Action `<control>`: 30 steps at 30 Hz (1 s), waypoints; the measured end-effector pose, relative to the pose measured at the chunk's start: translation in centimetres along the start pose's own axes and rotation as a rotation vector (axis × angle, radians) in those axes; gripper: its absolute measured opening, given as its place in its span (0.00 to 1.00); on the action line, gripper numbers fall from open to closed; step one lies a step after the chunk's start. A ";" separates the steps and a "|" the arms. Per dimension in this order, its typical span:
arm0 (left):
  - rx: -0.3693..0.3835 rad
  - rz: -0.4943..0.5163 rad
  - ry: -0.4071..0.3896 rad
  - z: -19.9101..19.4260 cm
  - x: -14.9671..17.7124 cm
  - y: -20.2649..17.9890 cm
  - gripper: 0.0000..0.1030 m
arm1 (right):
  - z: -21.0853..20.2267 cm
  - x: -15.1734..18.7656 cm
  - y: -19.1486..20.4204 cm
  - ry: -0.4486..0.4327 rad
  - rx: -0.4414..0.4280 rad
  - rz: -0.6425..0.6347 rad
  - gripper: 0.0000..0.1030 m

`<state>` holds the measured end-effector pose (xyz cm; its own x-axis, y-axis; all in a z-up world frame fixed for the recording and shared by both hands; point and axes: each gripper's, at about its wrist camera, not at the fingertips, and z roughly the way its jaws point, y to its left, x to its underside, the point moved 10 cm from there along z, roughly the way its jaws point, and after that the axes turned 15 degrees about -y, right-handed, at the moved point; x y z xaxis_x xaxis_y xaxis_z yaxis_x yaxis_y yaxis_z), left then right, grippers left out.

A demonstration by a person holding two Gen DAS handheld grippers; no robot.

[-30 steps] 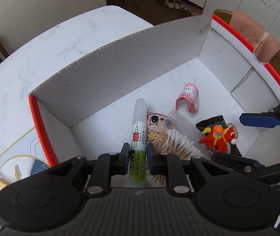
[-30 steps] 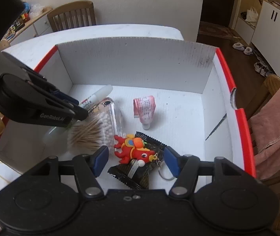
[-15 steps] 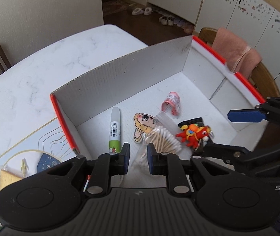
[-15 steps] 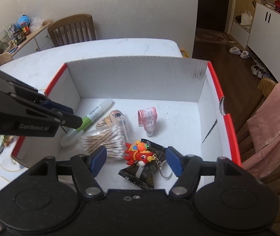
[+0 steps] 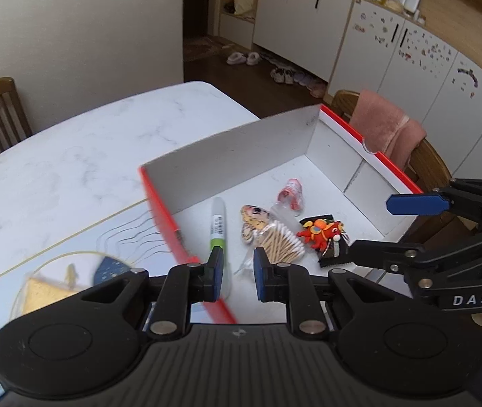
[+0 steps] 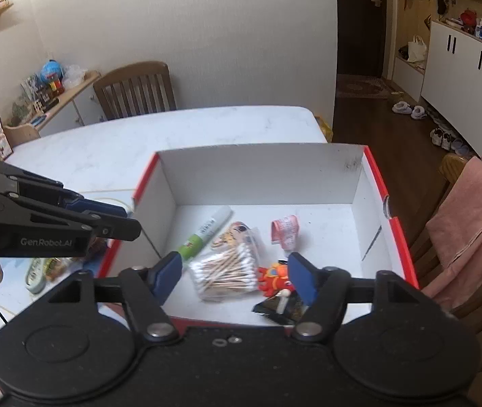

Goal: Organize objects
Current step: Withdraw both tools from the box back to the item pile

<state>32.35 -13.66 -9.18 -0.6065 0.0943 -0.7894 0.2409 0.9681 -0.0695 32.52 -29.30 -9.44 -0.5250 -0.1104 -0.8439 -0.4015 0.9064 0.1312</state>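
Note:
A white box with red rims (image 5: 234, 156) (image 6: 258, 173) stands on the marble table. On its floor lie a green-capped glue stick (image 5: 217, 224) (image 6: 207, 234), a bag of cotton swabs (image 5: 280, 240) (image 6: 224, 271), a red toy keychain (image 5: 322, 234) (image 6: 273, 279), a pink tube (image 5: 292, 193) (image 6: 285, 232) and a black packet (image 5: 336, 254) (image 6: 281, 308). My left gripper (image 5: 237, 273) hovers above the box's near left corner, shut with nothing in it. My right gripper (image 6: 236, 271) hangs above the near rim; its jaws are opening and nothing is between them.
A chair draped with a pink towel (image 6: 471, 230) stands close to the box's right side. Another wooden chair (image 6: 136, 91) is at the table's far side. A printed placemat (image 5: 71, 271) with small items (image 6: 37, 271) lies left of the box.
Both grippers have risen and drawn back from the box, which now looks smaller. The right jaws have spread wider. The glue stick stays on the box floor, away from the left fingers.

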 end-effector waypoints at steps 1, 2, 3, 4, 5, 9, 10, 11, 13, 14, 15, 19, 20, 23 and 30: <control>-0.003 0.002 -0.007 -0.5 0.1 0.3 0.17 | -0.2 0.0 0.4 -0.003 -0.001 0.003 0.70; -0.007 0.004 -0.014 -0.9 0.1 0.6 0.17 | -0.4 0.0 0.8 -0.005 -0.001 0.004 0.70; -0.012 0.009 -0.020 -1.4 0.2 0.9 0.18 | -0.5 0.0 1.3 -0.007 0.000 0.006 0.70; -0.018 0.014 -0.027 -1.9 0.3 1.2 0.23 | -0.6 0.1 1.7 -0.008 -0.001 0.007 0.70; -0.023 0.019 -0.034 -2.3 0.4 1.5 0.27 | -0.7 0.1 2.2 -0.009 -0.002 0.006 0.70; -0.030 0.030 -0.074 -4.3 0.9 2.6 0.68 | -0.9 0.5 4.4 -0.006 -0.014 0.008 0.74; -0.032 0.034 -0.084 -4.8 1.1 2.9 0.68 | -1.0 0.5 5.0 -0.008 -0.015 0.007 0.76; -0.032 0.037 -0.088 -5.2 1.3 3.2 0.68 | -1.1 0.6 5.6 -0.008 -0.015 0.006 0.77; -0.028 0.028 -0.089 -6.0 1.8 3.9 0.68 | -1.2 0.7 6.7 -0.006 -0.023 0.007 0.77; -0.029 0.018 -0.089 -6.3 2.1 4.3 0.68 | -1.2 0.7 7.3 -0.004 -0.026 0.008 0.77; -0.029 0.008 -0.090 -6.6 2.3 4.7 0.68 | -1.3 0.8 7.9 -0.004 -0.027 0.006 0.78; -0.030 -0.024 -0.096 -8.2 3.4 6.4 0.71 | -1.4 1.1 10.2 -0.007 -0.043 0.017 0.83; -0.031 -0.032 -0.100 -8.6 3.7 6.9 0.73 | -1.4 1.2 10.8 -0.007 -0.048 0.019 0.85; -0.036 -0.051 -0.107 -9.8 4.5 8.3 0.74 | -1.4 1.5 12.6 -0.004 -0.061 0.018 0.90; -0.055 -0.115 -0.123 -12.3 6.8 12.3 0.75 | -1.4 2.3 16.8 -0.002 -0.085 -0.009 0.98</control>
<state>21.84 1.72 -7.92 -0.5295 -0.0436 -0.8472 0.1314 0.9824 -0.1327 23.59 -14.90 -8.43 -0.5194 -0.1171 -0.8464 -0.4681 0.8677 0.1672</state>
